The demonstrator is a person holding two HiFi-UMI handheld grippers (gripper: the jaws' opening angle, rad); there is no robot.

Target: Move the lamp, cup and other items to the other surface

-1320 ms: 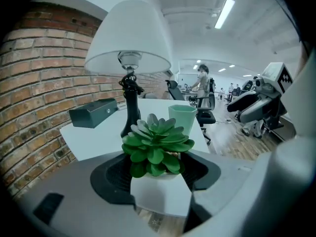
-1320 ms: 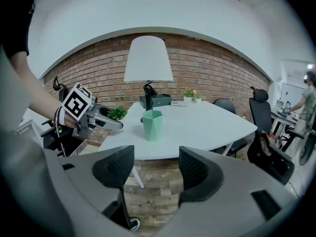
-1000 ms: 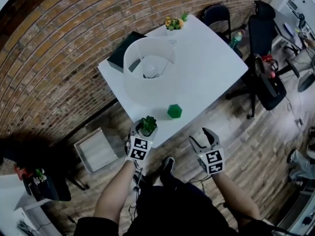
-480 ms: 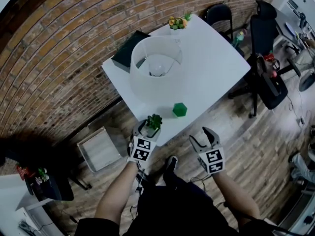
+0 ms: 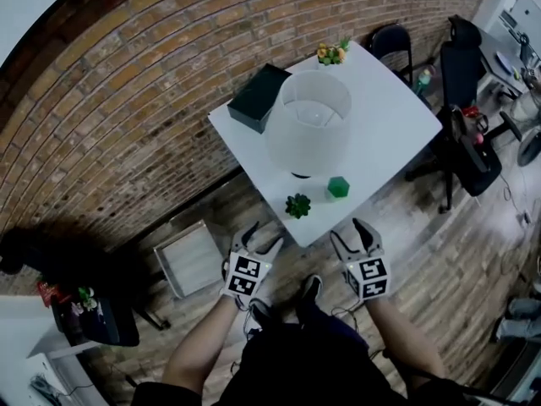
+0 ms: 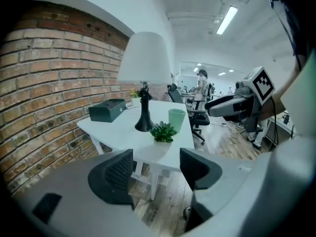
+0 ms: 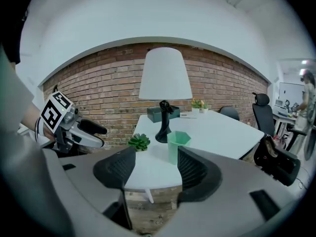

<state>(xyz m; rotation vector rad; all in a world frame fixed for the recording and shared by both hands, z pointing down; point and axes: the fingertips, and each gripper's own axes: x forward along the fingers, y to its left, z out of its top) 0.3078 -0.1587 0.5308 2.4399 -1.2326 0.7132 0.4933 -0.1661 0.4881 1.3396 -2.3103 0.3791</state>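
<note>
Brick-walled office, wood-plank floor (image 5: pixel 423 227): a person stands just short of the near corner of a white table (image 5: pixel 389 117), a pair of tongs in each hand, both off the table. The left gripper (image 5: pixel 260 239) has just been opening, and its jaws now stand wide with nothing between them. The right gripper (image 5: pixel 351 233) is also parted and empty.

Nearest on the table, close to the corner, sits a small succulent (image 5: pixel 297 205). Just beyond it to the right is a green faceted cup (image 5: pixel 338 187). Behind both stands the lamp (image 5: pixel 308 121), then a dark green box (image 5: pixel 258 97) towards the wall. A small posy of flowers (image 5: pixel 331 53) sits at the far corner, with black office chairs (image 5: pixel 393 36) beyond.

The lamp looks the awkward one: top-heavy under a broad white shade that would likely dent or slip. The slim black stem above the flared base seems the sound place to grip, keeping it upright. The cup appears light and rigid, its flat facets suiting the pads. The succulent is best taken low, by its pot, not the leaves.

From overhead the shade hides the lamp's stem and shows only the edge of its base, while both gripper views show them plainly. Only the head view shows both sets of jaws and the whole tabletop at once
</note>
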